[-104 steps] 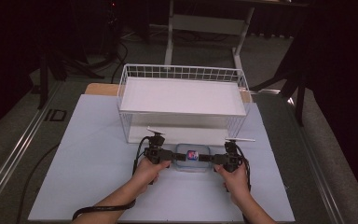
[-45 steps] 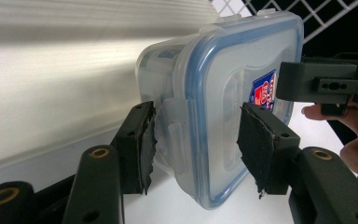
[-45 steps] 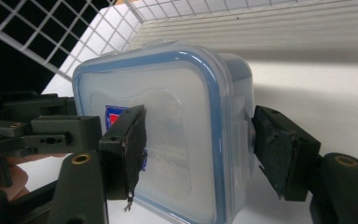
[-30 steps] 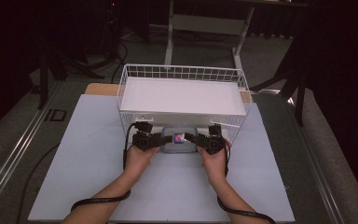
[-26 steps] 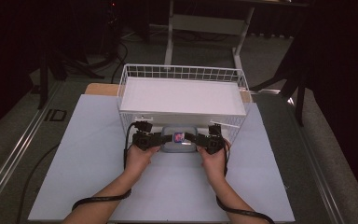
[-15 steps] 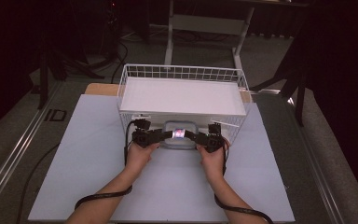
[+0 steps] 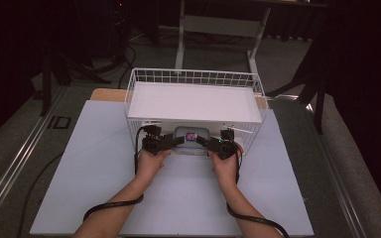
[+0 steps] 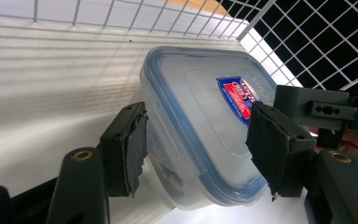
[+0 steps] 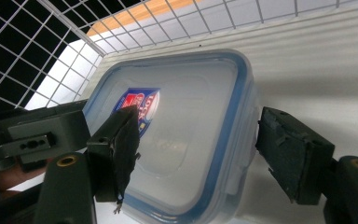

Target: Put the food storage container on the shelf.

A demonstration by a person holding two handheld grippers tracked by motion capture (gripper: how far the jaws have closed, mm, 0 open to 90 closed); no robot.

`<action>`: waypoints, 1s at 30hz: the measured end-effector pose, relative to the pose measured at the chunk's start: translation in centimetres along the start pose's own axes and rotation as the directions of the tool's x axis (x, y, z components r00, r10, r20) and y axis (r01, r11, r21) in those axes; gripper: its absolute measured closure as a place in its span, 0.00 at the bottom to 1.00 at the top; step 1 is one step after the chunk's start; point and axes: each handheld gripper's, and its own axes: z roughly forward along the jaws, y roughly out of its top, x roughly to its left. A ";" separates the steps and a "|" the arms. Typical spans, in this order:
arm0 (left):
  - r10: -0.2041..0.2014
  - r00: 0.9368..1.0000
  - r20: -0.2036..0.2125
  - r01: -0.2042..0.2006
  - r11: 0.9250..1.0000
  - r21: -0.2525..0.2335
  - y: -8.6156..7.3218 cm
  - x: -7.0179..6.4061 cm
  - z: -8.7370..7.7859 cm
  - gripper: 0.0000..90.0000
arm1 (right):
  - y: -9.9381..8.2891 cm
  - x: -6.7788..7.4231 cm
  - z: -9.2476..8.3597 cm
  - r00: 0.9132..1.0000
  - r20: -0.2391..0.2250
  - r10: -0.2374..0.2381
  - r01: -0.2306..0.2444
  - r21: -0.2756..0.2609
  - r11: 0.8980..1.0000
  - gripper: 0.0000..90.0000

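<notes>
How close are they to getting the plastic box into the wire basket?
Done: the plastic box has been carried up to the wire basket. In hand: the left gripper and right gripper flank its two ends, jaws apart, the box at the basket's near end. Left: setting it down fully inside and backing away.

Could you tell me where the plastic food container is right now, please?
In the high view, the container sits at the near edge of the white wire basket, between the left gripper and right gripper.
</notes>
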 end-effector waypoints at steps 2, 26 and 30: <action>-0.004 1.000 -0.001 0.004 1.000 0.002 0.0 0.0 -0.1 0.44 | 0.0 0.2 -0.1 1.000 0.008 -0.013 0.013 -0.001 1.000 0.36; 0.139 0.989 0.048 -0.140 0.990 0.011 -2.6 -3.5 -5.9 0.47 | -1.7 2.9 -4.1 0.946 0.009 -0.325 0.325 -0.029 0.945 0.40; 0.181 0.982 0.048 -0.183 0.982 0.045 -3.3 -4.6 -6.9 0.44 | -2.5 4.1 -4.4 0.933 0.002 -0.359 0.359 -0.012 0.933 0.39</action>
